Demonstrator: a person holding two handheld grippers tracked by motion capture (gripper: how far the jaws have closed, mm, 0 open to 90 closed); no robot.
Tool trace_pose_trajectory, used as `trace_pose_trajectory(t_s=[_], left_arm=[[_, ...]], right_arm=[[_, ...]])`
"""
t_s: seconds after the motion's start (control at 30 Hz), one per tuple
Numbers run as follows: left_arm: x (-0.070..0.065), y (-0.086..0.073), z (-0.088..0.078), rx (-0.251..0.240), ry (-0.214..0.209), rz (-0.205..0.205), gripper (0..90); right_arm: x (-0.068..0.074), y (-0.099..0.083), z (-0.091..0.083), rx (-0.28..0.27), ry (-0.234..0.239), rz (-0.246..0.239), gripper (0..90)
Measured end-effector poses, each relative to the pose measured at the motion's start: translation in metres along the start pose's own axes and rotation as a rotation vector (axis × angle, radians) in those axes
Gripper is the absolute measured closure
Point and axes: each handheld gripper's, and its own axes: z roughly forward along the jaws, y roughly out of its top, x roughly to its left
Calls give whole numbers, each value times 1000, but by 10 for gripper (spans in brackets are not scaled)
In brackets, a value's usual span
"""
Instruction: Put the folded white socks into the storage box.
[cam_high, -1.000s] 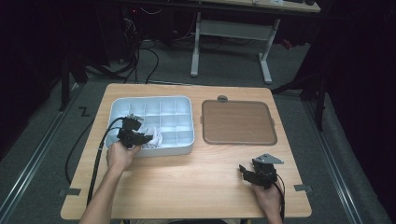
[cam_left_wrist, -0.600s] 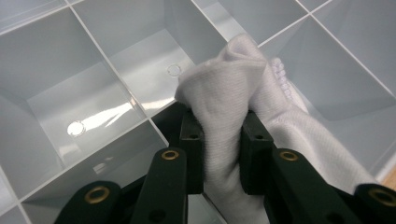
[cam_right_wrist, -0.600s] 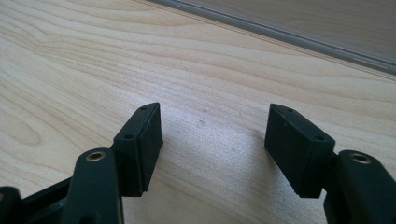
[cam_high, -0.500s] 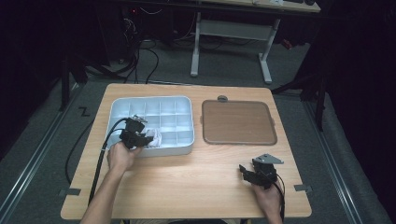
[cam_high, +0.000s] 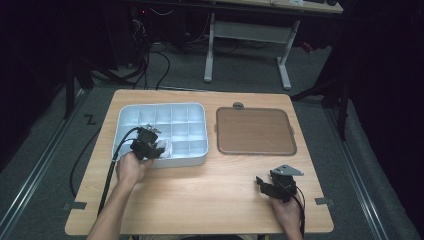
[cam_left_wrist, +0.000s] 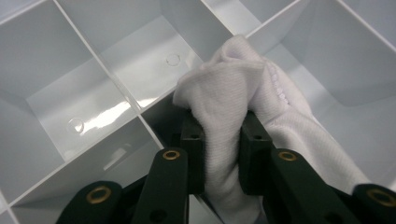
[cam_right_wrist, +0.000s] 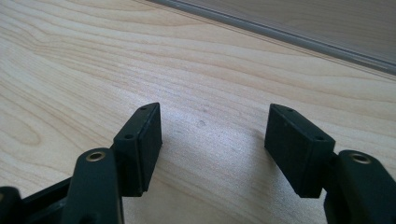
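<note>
a bunched white cloth (cam_left_wrist: 233, 116) is pinched between the jaws of the left gripper (cam_left_wrist: 223, 140), which are closed on a fold of the knitted fabric. the cloth is held over the white compartment tray (cam_high: 199, 107), at the near row of cells, left of the middle; in the left gripper view the fabric is seen draped across a divider, with part of it hanging toward the cell at the right. whether the cloth touches a cell floor cannot be told. the neighbouring cells that can be seen are bare.

the right gripper (cam_right_wrist: 214, 140) is held low over the wooden table (cam_high: 210, 200), near its front right corner, with the jaws spread apart and nothing between them. a brown mat (cam_high: 255, 131) is laid to the right of the tray, with nothing seen on it.

the work is judged to be partway through: the cloth has been brought to the tray and is gripped, but it has not been let go. what appears to be left is for the cloth to be settled into one cell and released.
</note>
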Motion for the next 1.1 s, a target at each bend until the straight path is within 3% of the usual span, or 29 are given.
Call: trace_pose_trajectory(t_s=[0.17,0.3,0.77,0.87,1.1], left_arm=[[1,1,1,21,1,-14,759],[-4,2,6,69,45,19,757],[-2,5,-5,-7,7,-24,692],[-1,7,-9,-17,-14,-57,656],[-2,11,-14,-34,-37,-78,564]], right_arm=[[0,0,0,0,0,-1,369],[0,0,0,0,1,-1,368],[0,0,0,0,2,-1,366],[0,0,0,0,2,0,366],[0,0,0,0,2,-1,366]])
